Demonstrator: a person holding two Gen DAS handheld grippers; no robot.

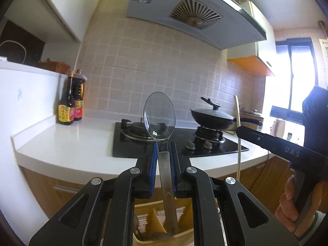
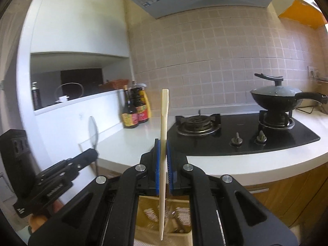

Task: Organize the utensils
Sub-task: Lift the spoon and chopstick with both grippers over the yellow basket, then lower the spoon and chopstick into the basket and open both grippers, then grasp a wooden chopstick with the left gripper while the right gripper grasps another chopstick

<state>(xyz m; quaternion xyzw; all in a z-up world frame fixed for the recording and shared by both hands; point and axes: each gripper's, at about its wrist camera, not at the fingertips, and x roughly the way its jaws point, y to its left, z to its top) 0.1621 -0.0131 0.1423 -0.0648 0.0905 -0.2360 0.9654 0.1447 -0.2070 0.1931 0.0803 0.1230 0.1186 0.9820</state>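
Kitchen counter scene, two handheld grippers raised in front of a stove, each clamping one utensil.

Left gripper (image 1: pixel 164 149), blue pads closed on the metal handle of a spoon (image 1: pixel 159 119) with a clear bowl, held upright, bowl uppermost, in front of the black gas hob (image 1: pixel 215 145). Right gripper (image 2: pixel 162 149), pads pinched shut on a pale chopstick (image 2: pixel 164 123), also upright, square end on top, tapered tip hanging below the jaws. Beneath both grippers, partly hidden by their frames, a tan utensil holder (image 1: pixel 151 219) with dividers. On the white countertop (image 1: pixel 71 141): two dark sauce bottles (image 1: pixel 70 102) by the left wall; on the far burner, a lidded black wok (image 2: pixel 276 98). Bare fingers (image 1: pixel 287 205) wrapped around the right gripper's handle.
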